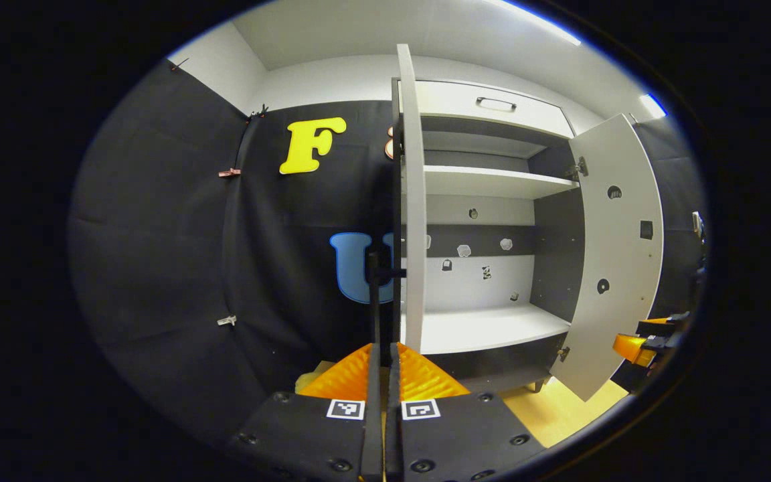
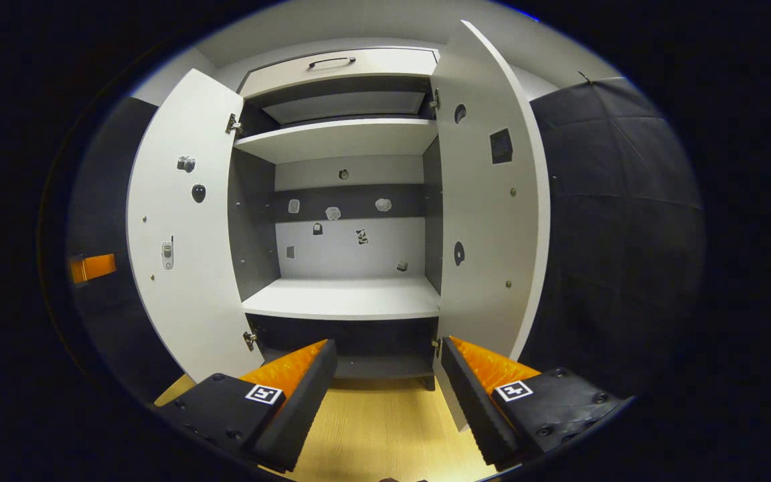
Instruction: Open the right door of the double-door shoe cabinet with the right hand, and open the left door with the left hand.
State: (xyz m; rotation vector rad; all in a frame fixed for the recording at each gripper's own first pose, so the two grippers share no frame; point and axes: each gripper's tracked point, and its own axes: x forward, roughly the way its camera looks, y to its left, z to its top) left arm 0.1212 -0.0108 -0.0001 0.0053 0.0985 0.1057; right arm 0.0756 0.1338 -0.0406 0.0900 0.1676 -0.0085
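Left claw seemingly pinching handle.

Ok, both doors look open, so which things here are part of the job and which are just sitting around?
Part of the job:
left door
right door
shoe cabinet
left gripper, fingers together
right gripper, fingers apart

Just there:
top drawer
shelves
stickers on the back panel
wooden floor

Shoe cabinet: left door, right door both swung open.
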